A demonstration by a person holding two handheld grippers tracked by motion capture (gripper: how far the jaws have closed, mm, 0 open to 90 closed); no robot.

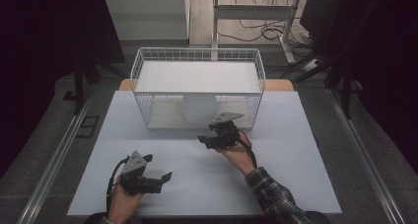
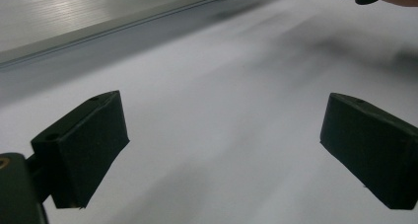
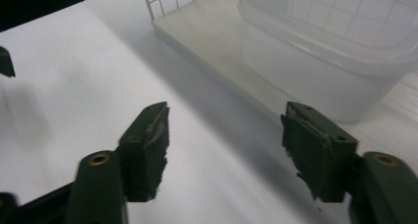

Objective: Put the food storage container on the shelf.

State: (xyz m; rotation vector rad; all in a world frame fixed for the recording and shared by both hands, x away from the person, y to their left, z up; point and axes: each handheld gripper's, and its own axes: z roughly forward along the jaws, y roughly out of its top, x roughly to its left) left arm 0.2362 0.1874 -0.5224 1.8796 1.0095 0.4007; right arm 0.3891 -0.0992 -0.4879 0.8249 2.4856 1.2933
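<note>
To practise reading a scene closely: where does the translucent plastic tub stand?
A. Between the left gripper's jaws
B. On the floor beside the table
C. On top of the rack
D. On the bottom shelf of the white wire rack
D: the tub rests on the rack's bottom shelf, just beyond the open, empty right gripper.

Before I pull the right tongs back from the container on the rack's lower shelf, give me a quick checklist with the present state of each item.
1. Right tongs open, nothing between the pads: ok.
2. Translucent container clear of the right tongs, a gap shows between them: ok.
3. Container upright on the lower shelf of the wire rack: ok.
4. Container fully seated away from the shelf edge: cannot tell; it sits near the front.
5. Left tongs open and empty over the table: ok.
6. Bare table between the two tongs for the retreat: ok.
</note>
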